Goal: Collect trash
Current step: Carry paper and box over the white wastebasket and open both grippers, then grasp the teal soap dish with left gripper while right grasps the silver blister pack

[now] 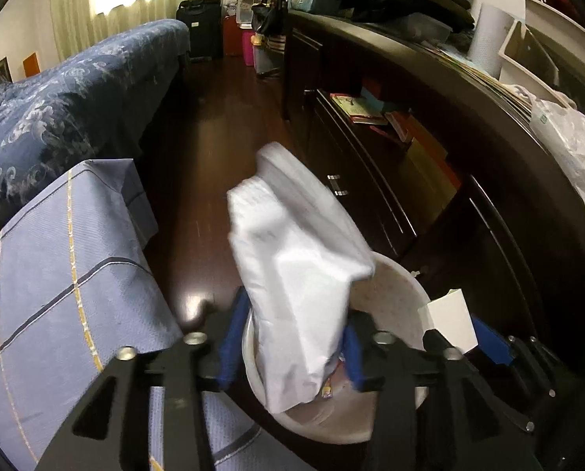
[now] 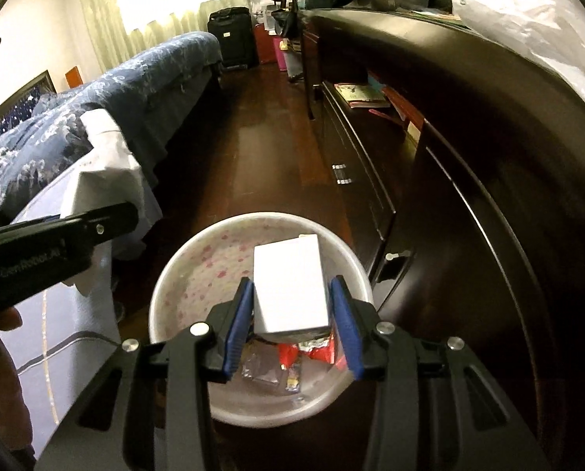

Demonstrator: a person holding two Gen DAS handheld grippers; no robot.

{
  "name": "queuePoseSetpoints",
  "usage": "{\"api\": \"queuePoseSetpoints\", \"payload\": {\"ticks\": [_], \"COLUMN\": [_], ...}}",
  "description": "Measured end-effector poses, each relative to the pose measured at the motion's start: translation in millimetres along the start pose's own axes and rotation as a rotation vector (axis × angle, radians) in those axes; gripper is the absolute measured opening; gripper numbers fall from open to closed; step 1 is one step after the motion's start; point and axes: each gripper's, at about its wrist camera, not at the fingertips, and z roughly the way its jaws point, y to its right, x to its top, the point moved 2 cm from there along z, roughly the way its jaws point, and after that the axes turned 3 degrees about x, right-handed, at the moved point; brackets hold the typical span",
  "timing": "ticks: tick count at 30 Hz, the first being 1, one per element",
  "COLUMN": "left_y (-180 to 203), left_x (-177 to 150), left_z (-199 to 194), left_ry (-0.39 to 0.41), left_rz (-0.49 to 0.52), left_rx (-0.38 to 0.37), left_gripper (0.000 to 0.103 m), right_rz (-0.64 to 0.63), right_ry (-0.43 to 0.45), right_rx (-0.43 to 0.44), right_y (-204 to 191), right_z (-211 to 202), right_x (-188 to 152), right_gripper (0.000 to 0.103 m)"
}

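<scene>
The left gripper [image 1: 292, 337] clenches a white paper bag [image 1: 296, 259] above the round bin [image 2: 182, 274]. The right gripper [image 2: 292, 325] grasps a white box [image 2: 290, 286] over the same bin, which holds red wrappers [image 2: 308, 351] and foil scraps.

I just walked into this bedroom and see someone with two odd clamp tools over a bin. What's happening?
A person is collecting trash with a handheld gripper in each hand. The left gripper holds a crumpled white paper bag above the round bin. The right gripper has a small white box between its fingers, right over the same bin, which already holds red wrappers. Neither piece has been dropped in yet.
</scene>
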Motion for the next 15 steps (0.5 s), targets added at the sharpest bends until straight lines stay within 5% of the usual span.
{"api": "queuePoseSetpoints", "payload": {"ticks": [5,15], "left_y": [-8.5,-34.8], "left_x": [4.6,1.1], "left_z": [-4.7,-40.6], "left_ry": [0.034,0.108], "left_rz": [-0.037,-0.080], "left_rx": [-0.010,0.004], "left_gripper": [0.081,0.088], "right_rz": [0.005,-0.045], "right_ry": [-0.001,-0.004], "right_rx": [-0.012,0.018], "right_y": [1.1,-24.0], "right_z": [0.9,-10.5], "right_x": [-1.6,6.2], "right_gripper": [0.060,0.063]}}
